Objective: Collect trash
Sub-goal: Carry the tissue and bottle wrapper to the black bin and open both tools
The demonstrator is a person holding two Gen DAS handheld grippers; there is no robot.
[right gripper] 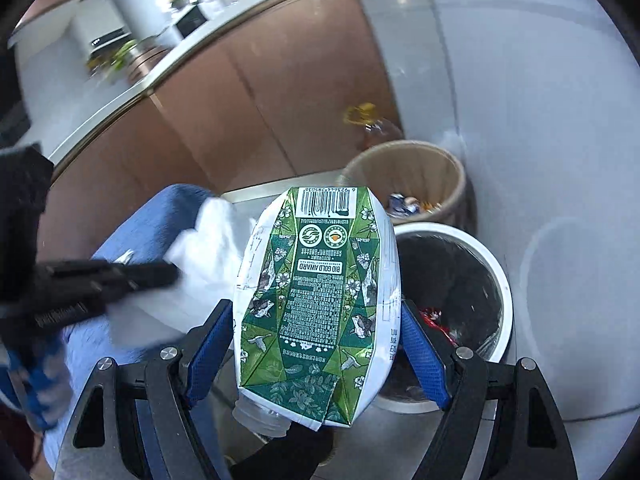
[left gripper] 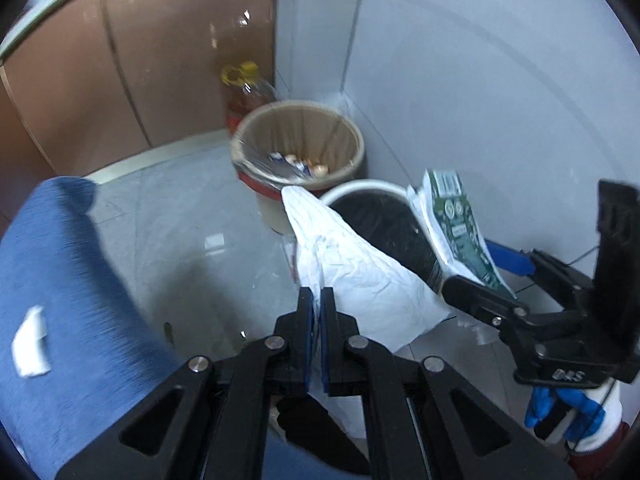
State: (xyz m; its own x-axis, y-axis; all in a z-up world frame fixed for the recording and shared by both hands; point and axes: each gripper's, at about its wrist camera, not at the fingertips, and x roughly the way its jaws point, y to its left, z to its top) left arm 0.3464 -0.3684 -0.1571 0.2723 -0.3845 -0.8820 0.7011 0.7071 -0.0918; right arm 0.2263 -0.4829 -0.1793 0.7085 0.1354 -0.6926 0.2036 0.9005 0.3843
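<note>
My left gripper [left gripper: 317, 298] is shut on a crumpled white paper sheet [left gripper: 352, 264] that hangs toward the white bin with a black liner [left gripper: 384, 216]. My right gripper [right gripper: 316, 320] holds a flattened green-and-white carton [right gripper: 316, 292] between its blue pads [right gripper: 210, 344], above and beside the same white bin [right gripper: 500, 280]. The right gripper with the carton [left gripper: 456, 220] also shows at the right of the left wrist view. The left gripper with the paper [right gripper: 208, 232] shows at the left of the right wrist view.
A tan bin with a red band [left gripper: 300, 140] holds several scraps and stands behind the white bin in the corner. An oil bottle with a yellow cap [left gripper: 244, 88] stands behind it. Brown cabinet doors [left gripper: 120, 60] run left. A blue cloth surface [left gripper: 60, 280] carries a white scrap [left gripper: 32, 346].
</note>
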